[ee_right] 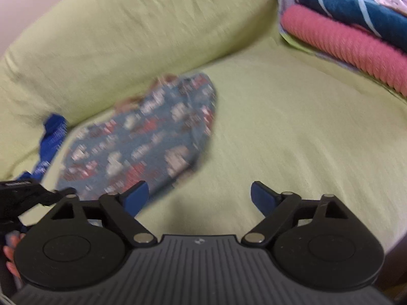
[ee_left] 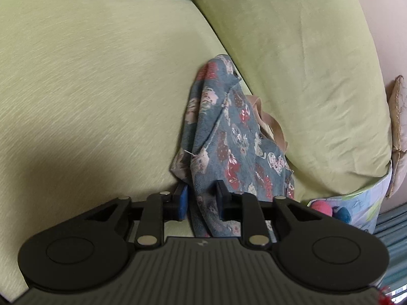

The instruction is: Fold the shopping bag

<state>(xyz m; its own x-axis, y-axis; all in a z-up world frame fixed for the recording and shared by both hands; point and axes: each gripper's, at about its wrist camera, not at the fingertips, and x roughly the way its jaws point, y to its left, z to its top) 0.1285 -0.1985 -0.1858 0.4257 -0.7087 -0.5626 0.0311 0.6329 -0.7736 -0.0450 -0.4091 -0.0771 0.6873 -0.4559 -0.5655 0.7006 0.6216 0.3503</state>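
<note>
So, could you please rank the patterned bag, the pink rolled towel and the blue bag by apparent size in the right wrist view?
1. Patterned bag, largest.
2. Pink rolled towel, partly cut off by the frame, so unsure.
3. Blue bag, smallest; mostly hidden.

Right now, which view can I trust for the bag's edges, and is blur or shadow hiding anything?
Left wrist view: sharp, the patterned bag shows seams and handle clearly between the left gripper's jaws; a soft shadow darkens the cushion lower left. Right wrist view: motion blur smears the bag, edges unreliable; right gripper open. Both bend at the rim.
</note>
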